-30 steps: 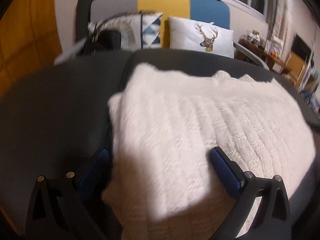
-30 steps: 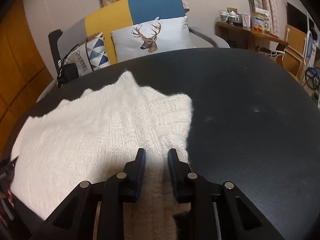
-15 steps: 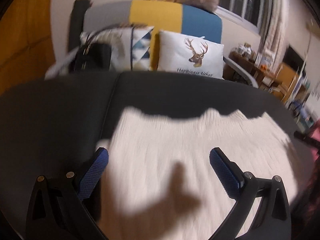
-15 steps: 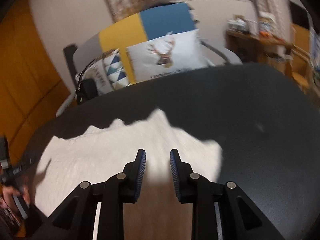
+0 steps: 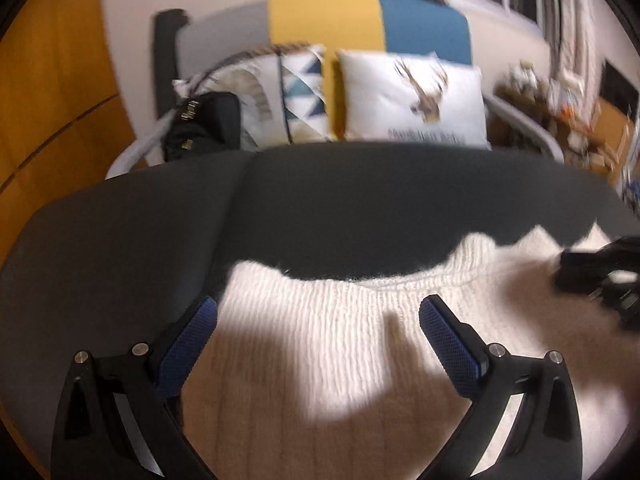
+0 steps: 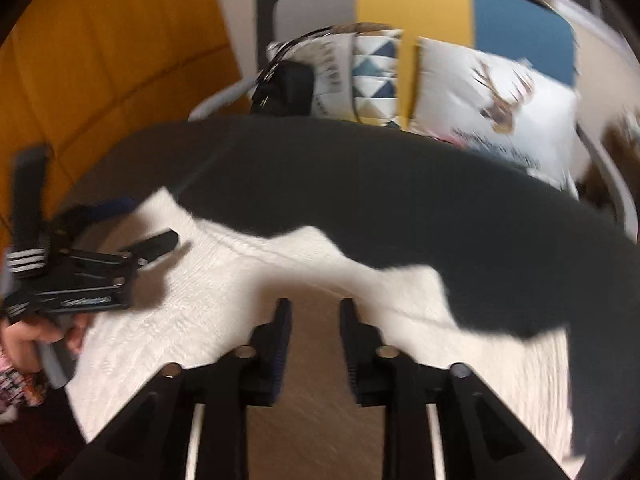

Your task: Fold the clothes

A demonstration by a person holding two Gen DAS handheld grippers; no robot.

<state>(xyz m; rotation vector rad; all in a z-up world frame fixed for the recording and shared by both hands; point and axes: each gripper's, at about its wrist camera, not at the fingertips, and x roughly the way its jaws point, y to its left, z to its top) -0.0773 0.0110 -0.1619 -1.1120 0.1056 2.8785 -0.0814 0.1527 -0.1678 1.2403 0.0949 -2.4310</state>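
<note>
A white knit sweater (image 5: 320,352) lies folded on a dark padded surface (image 5: 360,200). My left gripper (image 5: 318,320) hovers over the sweater's near left part, open wide, with nothing between its blue pads. The right wrist view is blurred. In it my right gripper (image 6: 315,308) stands above the sweater (image 6: 224,312) with a narrow gap between its fingers and nothing gripped. The left gripper (image 6: 154,220) shows there at the left edge, held by a hand (image 6: 32,328). The right gripper shows as a dark blur (image 5: 600,276) at the right edge of the left wrist view.
Behind the dark surface (image 6: 400,184) stands a sofa (image 5: 360,16) with grey, yellow and blue panels. On it are a deer pillow (image 5: 412,96), a triangle-pattern pillow (image 5: 300,92) and a black bag (image 5: 204,124). An orange wood wall (image 5: 52,92) is at left, a cluttered shelf (image 5: 560,96) at right.
Both grippers have drawn back over the sweater, so it sits lower in both views. The right one swung left and rolled, bringing the left gripper into its view. The sweater lies still.
</note>
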